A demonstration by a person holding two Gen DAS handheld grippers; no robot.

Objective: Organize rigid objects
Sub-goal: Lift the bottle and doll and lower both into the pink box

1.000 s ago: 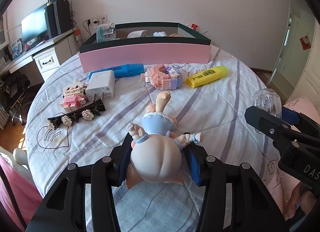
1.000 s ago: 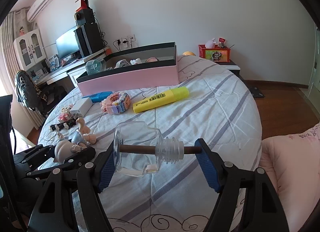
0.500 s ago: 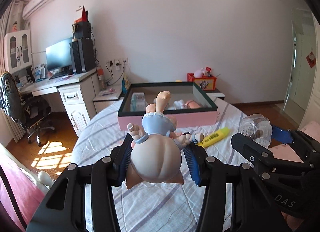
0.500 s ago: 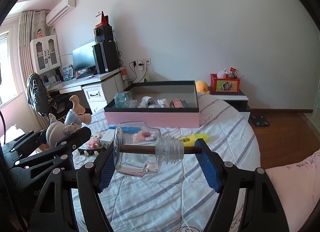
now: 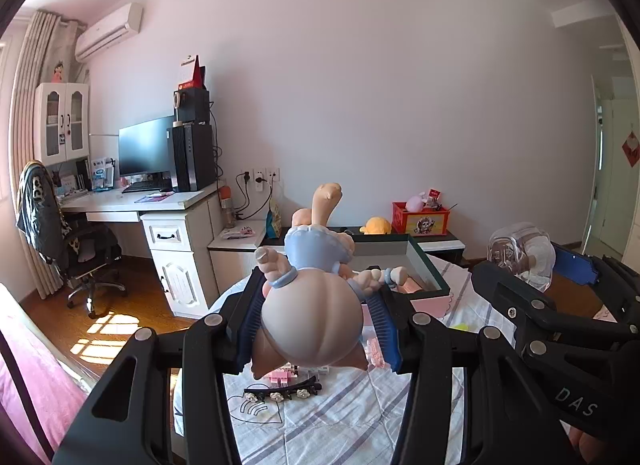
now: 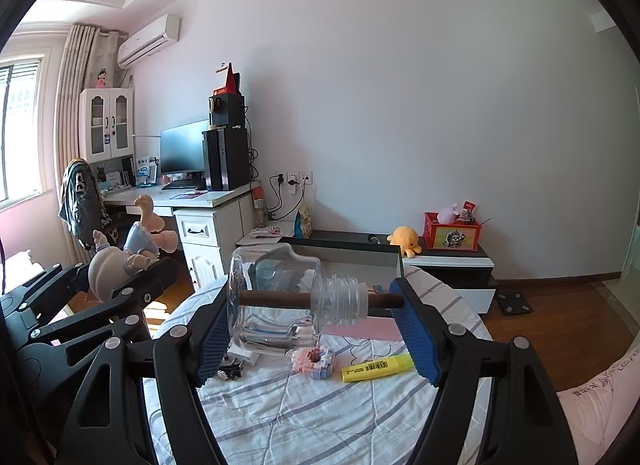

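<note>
Striped bedding (image 6: 320,417) covers the bed nearest both cameras, and small things lie on it: a black hair clip (image 5: 282,389) with flowers, a pink block model (image 6: 314,361) and a yellow highlighter (image 6: 378,367) to its right. Beyond them a pink-sided box (image 5: 430,271) with a dark rim sits at the bed's far edge, open on top, with a few items inside. Wooden floor shows on both sides of the bed. Farther off, a white desk (image 5: 160,205) with a monitor stands at the left wall and a low cabinet (image 6: 448,261) carries a red box and a yellow plush.

Above the bedding, the left gripper (image 5: 316,329) pinches a doll (image 5: 314,325) by its rounded lower body, legs pointing away toward the box. To its right, the right gripper (image 6: 316,329) clamps a clear glass bottle (image 6: 280,297) lengthwise, base against the left pad and brown stopper against the right.
</note>
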